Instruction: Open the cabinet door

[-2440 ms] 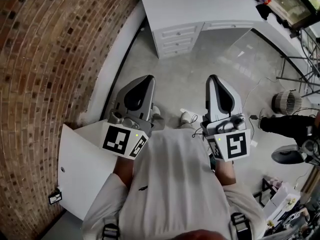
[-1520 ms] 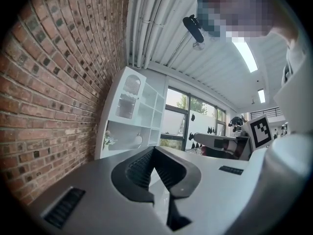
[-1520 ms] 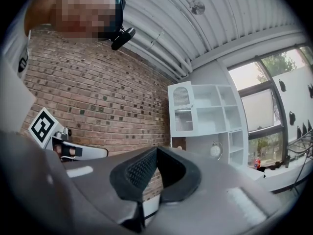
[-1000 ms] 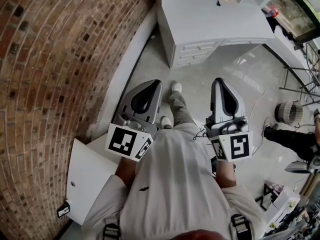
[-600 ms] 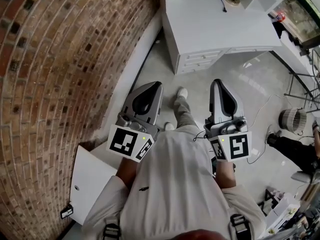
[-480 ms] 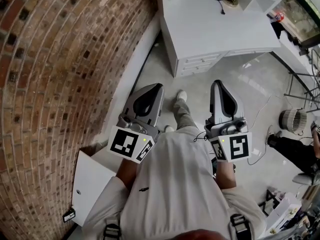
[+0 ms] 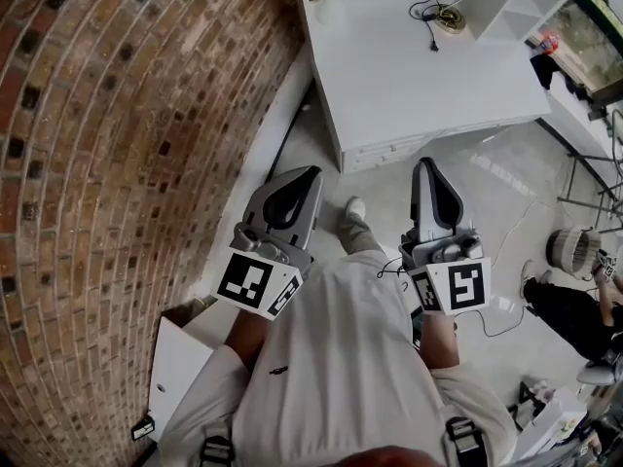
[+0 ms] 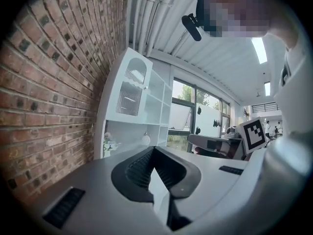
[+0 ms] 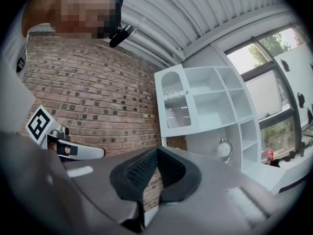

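- The cabinet door (image 9: 175,105) is white, with an arched top and ribbed glass panes. It sits in the upper column of the white shelf unit (image 9: 222,99) nearest the brick wall (image 7: 117,163). It looks shut, and we cannot make out a handle.
- The shelf unit stands at the back of the white counter (image 7: 409,76), whose drawers face us. Flowers and a loose cable lie on top.
- Both grippers are held out level in front of us over the floor (image 7: 496,212), well apart from the door and short of the counter.
- The left gripper (image 8: 153,149) has its jaws closed tip to tip with nothing between them. The right gripper (image 9: 156,150) is the same, shut and empty.
- A low white cabinet (image 7: 180,373) with a small knob stands by the wall at our left, behind the grippers.
- We judge this to be the approach, with nothing of the opening done yet.
- Next we need to get close to the counter and lift one gripper to the door's height. Then we part its jaws, find the handle or free edge, and pull along the door's swing.
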The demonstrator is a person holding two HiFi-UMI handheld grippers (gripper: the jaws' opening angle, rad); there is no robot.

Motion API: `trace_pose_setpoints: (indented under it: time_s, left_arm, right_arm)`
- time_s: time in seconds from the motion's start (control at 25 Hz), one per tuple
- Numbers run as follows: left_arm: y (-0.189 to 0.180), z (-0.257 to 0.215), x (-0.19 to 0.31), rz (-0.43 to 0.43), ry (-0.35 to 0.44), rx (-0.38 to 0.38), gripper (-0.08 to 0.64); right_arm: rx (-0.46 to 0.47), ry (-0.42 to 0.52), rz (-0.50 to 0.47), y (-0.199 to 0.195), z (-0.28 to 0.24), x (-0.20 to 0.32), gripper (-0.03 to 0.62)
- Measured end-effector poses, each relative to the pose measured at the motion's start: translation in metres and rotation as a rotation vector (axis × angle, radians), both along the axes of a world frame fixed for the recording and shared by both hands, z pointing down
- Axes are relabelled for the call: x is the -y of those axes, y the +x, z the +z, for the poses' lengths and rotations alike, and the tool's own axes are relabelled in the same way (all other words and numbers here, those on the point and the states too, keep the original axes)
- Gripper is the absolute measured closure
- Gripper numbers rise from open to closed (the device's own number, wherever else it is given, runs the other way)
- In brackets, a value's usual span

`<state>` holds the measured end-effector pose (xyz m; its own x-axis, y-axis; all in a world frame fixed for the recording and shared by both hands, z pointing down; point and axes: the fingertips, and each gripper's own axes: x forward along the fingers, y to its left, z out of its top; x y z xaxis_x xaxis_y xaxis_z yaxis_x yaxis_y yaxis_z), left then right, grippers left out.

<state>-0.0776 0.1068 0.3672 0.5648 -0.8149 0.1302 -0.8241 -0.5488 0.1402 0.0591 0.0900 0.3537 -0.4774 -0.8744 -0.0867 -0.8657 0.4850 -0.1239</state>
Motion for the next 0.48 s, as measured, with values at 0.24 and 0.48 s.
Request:
trace_pose_setpoints:
  time_s: [0.24,0.48]
  left_arm:
    - [0.019,-0.004,0.058,0.012,-0.006,0.017,0.551]
    - [0.033,0.0,0.109,-0.003,-0.021,0.045,0.551]
  right_arm:
    - [0.018,0.005,0.003,0.018,-0.003,0.056,0.594]
    - [0.04,-0.003,-0.014,0.033,0.0,0.114,0.594]
